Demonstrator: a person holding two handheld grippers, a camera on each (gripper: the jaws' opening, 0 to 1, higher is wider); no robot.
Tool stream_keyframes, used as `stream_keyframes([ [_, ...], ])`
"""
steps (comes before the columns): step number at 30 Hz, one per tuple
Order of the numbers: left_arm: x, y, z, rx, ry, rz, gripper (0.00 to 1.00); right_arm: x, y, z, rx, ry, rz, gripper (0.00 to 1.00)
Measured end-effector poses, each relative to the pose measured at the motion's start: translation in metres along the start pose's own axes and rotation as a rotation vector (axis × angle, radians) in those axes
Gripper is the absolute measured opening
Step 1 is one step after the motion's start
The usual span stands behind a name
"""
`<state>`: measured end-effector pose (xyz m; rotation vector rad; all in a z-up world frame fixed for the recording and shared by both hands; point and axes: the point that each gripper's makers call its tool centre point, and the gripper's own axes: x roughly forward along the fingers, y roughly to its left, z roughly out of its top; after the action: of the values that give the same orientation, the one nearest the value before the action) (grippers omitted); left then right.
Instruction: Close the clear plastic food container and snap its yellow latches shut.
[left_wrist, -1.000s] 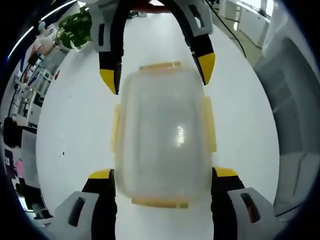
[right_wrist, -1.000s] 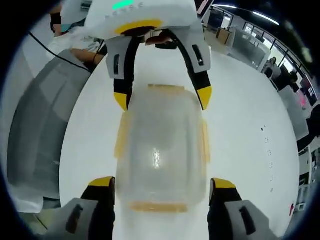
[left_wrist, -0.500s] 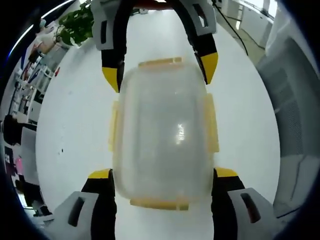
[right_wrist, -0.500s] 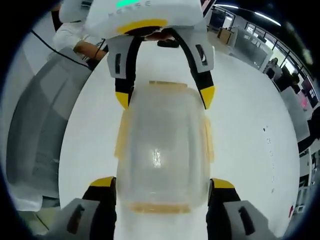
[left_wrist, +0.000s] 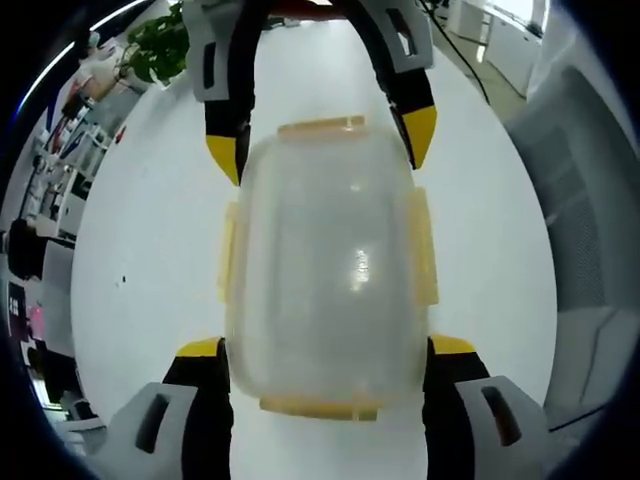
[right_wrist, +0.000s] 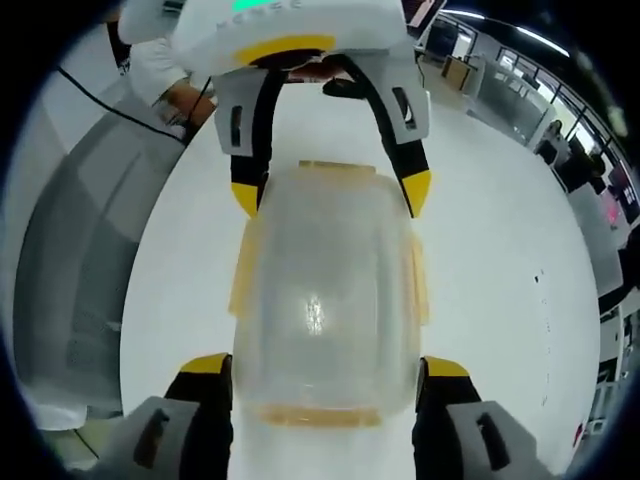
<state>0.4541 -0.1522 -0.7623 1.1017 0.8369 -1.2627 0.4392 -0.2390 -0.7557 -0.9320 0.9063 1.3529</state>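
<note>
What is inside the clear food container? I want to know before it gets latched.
Through the frosted lid, the food container shows no distinct contents; glare and haze hide the interior, so empty or not cannot be told.

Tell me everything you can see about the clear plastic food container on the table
The clear rectangular plastic food container has rounded corners, a cloudy see-through lid in place, and yellow latches on all four sides, such as the long side latch. It lies flat on the white table. The left tongs straddle one short end, open, and the right tongs straddle the opposite end, open. Whether the latches are snapped down cannot be told.
</note>
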Motion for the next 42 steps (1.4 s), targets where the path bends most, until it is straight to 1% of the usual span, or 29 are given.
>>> stream_keyframes([
  [6,-0.005,0.002,-0.017,0.002,0.015,0.002,0.77,0.007,-0.002,0.016,0.003,0.004,0.001,0.74],
  [12,-0.007,0.005,-0.028,0.001,0.011,0.001,0.77,0.011,-0.006,0.026,0.005,0.001,0.001,0.74],
  [23,-0.009,0.016,-0.037,-0.013,-0.003,0.007,0.77,0.015,-0.018,0.034,-0.006,0.017,0.002,0.74],
  [31,-0.008,0.028,-0.041,-0.039,-0.023,0.017,0.77,0.017,-0.033,0.037,-0.025,0.022,0.008,0.74],
  [37,-0.007,0.038,-0.044,-0.040,-0.011,0.021,0.77,0.018,-0.042,0.039,-0.028,0.022,0.009,0.74],
  [42,-0.006,0.044,-0.045,-0.045,-0.021,0.021,0.77,0.018,-0.049,0.038,-0.031,0.025,0.013,0.73],
])
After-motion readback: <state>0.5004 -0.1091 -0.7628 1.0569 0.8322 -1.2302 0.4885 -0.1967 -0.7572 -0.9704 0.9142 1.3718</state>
